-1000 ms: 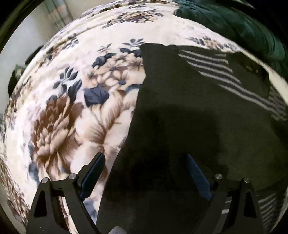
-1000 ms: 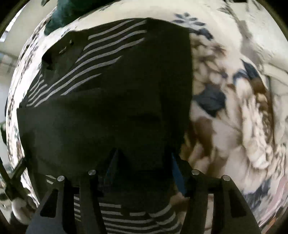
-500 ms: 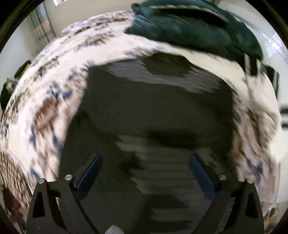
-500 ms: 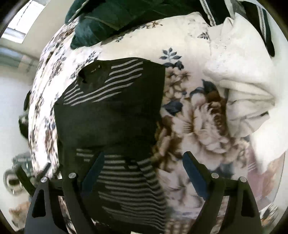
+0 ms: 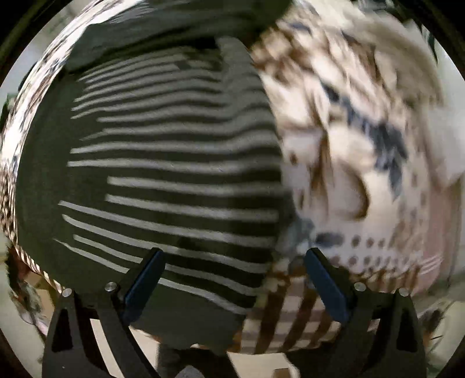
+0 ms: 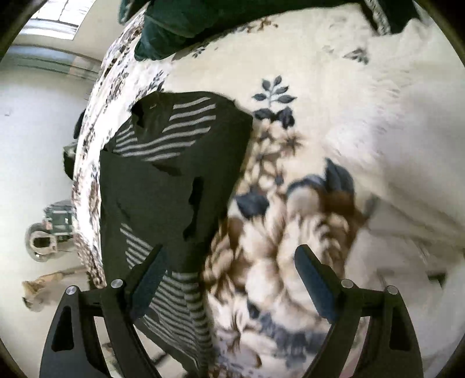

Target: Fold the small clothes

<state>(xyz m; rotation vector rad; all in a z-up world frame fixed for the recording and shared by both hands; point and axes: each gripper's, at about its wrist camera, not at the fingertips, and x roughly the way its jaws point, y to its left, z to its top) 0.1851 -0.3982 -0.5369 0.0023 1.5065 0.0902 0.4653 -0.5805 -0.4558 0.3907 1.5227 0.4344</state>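
1. Left gripper [image 5: 232, 273] and right gripper [image 6: 229, 269]: both jaws wide, holding nothing.
2. Striped garment [image 6: 174, 180] lay part-folded, left-centre of right view, on floral blanket [image 6: 290, 232].
3. Risk: hem overhangs bed edge at lower left; a one-layer pinch could undo the fold.

Soft daylight enters from a window [image 6: 55, 17] at the upper left of the right wrist view. Both pictures are motion-blurred — the floral blanket [image 5: 363, 151] smears most — and fisheye bends the edges.
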